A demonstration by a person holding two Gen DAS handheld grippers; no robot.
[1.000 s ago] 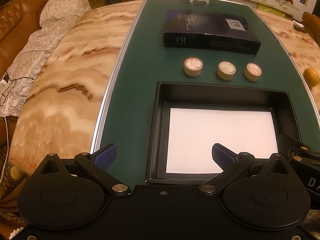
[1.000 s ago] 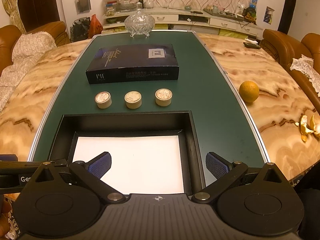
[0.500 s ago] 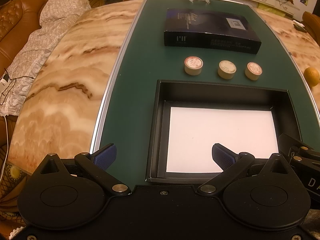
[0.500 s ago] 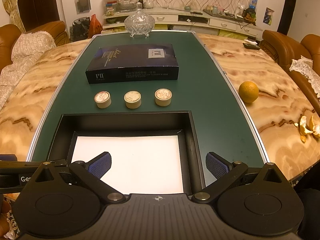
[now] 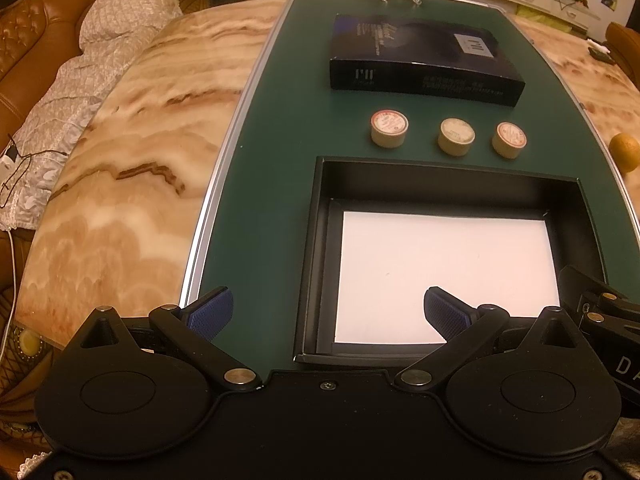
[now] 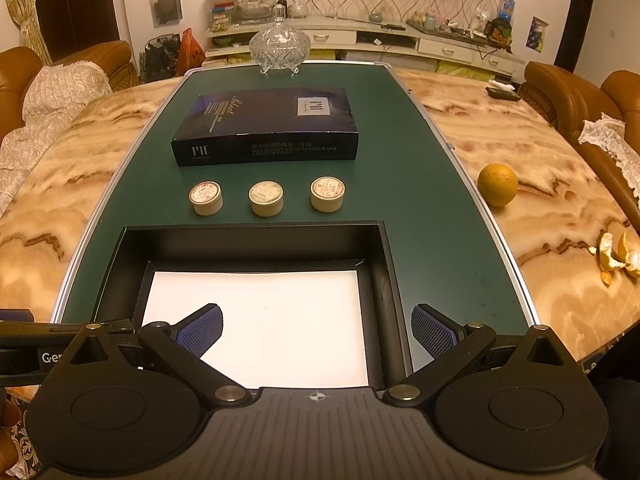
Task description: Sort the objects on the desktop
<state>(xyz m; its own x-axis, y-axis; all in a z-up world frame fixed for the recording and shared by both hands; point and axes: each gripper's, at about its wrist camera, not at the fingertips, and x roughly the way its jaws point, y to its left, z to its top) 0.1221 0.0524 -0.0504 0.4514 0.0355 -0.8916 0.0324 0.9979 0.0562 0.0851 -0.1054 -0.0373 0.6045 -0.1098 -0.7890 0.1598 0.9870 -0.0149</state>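
Three small round cream tins stand in a row on the green mat beyond an open black box: the left tin [image 6: 206, 198], the middle tin [image 6: 266, 199] and the right tin [image 6: 327, 193]. The black box [image 6: 256, 236] has a white sheet on its floor and holds nothing else. The left wrist view shows the same tins [image 5: 389, 128] [image 5: 456, 136] [image 5: 509, 139] and the box [image 5: 448, 172]. My left gripper [image 5: 327, 314] is open over the box's near left corner. My right gripper [image 6: 318, 330] is open over its near right part. Neither holds anything.
A dark blue flat carton [image 6: 266, 128] lies behind the tins, with a lidded crystal bowl [image 6: 280, 46] at the mat's far end. An orange [image 6: 497, 184] and orange peel [image 6: 616, 254] lie on the marble table [image 6: 540, 140] to the right. Brown sofas flank the table.
Both views have drifted slightly; the table scene sits a little lower in the frames. Both grippers remain open and no object has moved.
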